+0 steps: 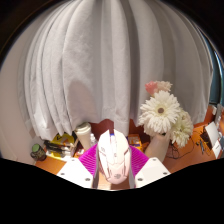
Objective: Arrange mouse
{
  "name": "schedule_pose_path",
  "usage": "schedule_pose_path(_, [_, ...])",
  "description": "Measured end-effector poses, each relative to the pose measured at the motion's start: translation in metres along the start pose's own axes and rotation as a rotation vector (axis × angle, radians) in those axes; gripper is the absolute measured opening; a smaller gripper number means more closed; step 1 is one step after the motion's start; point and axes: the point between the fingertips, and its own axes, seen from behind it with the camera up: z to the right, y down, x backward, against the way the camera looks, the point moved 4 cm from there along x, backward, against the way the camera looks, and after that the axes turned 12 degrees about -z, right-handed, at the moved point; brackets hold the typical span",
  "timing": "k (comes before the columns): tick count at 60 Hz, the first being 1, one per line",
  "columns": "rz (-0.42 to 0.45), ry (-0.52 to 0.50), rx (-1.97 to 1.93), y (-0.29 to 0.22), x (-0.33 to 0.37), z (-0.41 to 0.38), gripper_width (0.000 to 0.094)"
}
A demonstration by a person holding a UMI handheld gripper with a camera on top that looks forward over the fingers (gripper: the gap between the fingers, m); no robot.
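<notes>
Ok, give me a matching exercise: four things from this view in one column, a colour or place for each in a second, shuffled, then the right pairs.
Things:
1. mouse
2. daisy flowers
3. curtain
4. tongs

Descriptions:
A. pale folds hanging across the background
B. white with pink trim, held between the pink pads
C. white petals, just ahead and to the right of the mouse
D. closed on the mouse from both sides

Pairs: 1-B, 2-C, 3-A, 4-D
</notes>
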Motion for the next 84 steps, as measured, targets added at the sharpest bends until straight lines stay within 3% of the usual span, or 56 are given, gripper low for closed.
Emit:
schedule_pose_path(5, [0.031,-0.032,0.017,-0.014,0.005,-0.038,0.0428])
schedule_pose_path(10, [0.005,-0.045,0.043,-0.006,-0.007,-0.074,0.0429])
schedule_pose_path(28, [-0.301,0.004,0.045,0.144,-0.122,-0.155,0.0418])
schedule_pose_path(29, [-0.316,0.010,0.044,0.152,-0.127,-0.157,0.0378])
schedule_pose_path(31, [-0.344,0.019,0.042,0.166,-0.135,-0.162,0.0420])
schedule_pose_path(40, [-0.417,0.046,0.033,0.207,-0.156,-0.173,0.0420])
schedule_pose_path(41, [-0.424,0.051,0.035,0.211,-0.157,-0.173,0.0375])
schedule_pose_path(42, [-0.412,0.060,0.047,0.208,-0.156,-0.173,0.0425])
schedule_pose_path(53, [-0.392,0.097,0.054,0.210,-0.158,-0.175,0.0461])
schedule_pose_path(59, [-0.406,0.097,0.033,0.211,-0.157,-0.174,0.0546])
schedule_pose_path(64, [-0.417,0.094,0.003,0.207,-0.144,-0.173,0.0783])
schedule_pose_path(66, [-0.392,0.091,0.004,0.199,-0.135,-0.173,0.0828])
schedule_pose_path(84, [-0.212,0.028,0.005,0.156,0.019,-0.169,0.0847])
